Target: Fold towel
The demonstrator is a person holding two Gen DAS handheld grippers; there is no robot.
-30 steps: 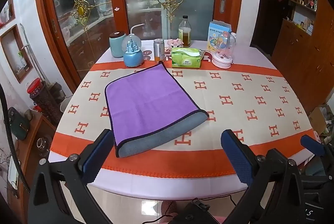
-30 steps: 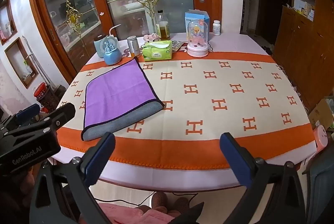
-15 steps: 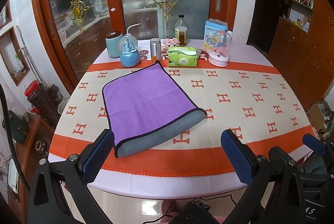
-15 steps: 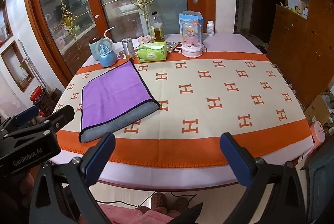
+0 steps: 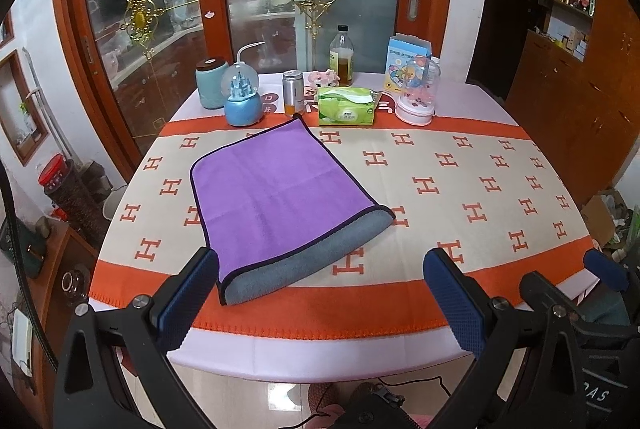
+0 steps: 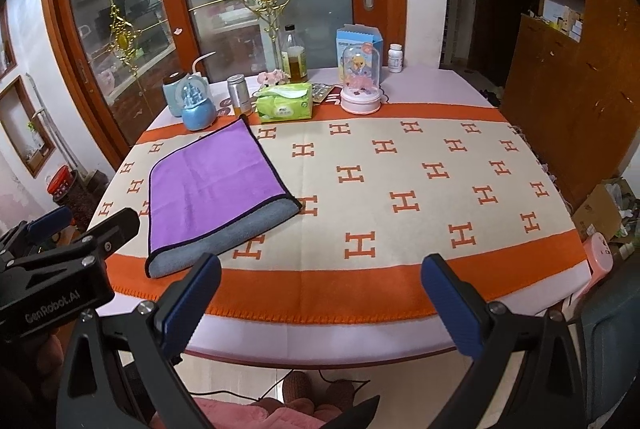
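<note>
On the left half of the worktop (image 5: 460, 341) lies the purple towel (image 5: 276, 189), folded over so that its grey underside shows along the rounded near fold, dark piping running round the edges. It rests flat on the cream cloth with orange H marks (image 6: 400, 197), turned at an angle, its far corner close to the silver can (image 5: 293, 92) and the blue snow globe (image 5: 242, 97).

Both tools hang off the near edge of the worktop, apart from the towel. The left gripper (image 5: 320, 301) has its blue-padded jaws spread wide and grasps nothing; its left pad sits just in front of the towel's near corner in the left wrist view. The right gripper (image 6: 320, 303) is likewise spread wide with nothing between the pads, facing the bare middle of the cloth.

Along the far side stand a teal jar (image 5: 210, 83), a bottle of amber liquid (image 5: 341, 57), a green tissue pack (image 5: 347, 106), a blue carton (image 5: 406, 63) and a domed pink figurine (image 5: 418, 91). A white pill bottle (image 6: 395, 58) stands behind the dome in the right wrist view.
</note>
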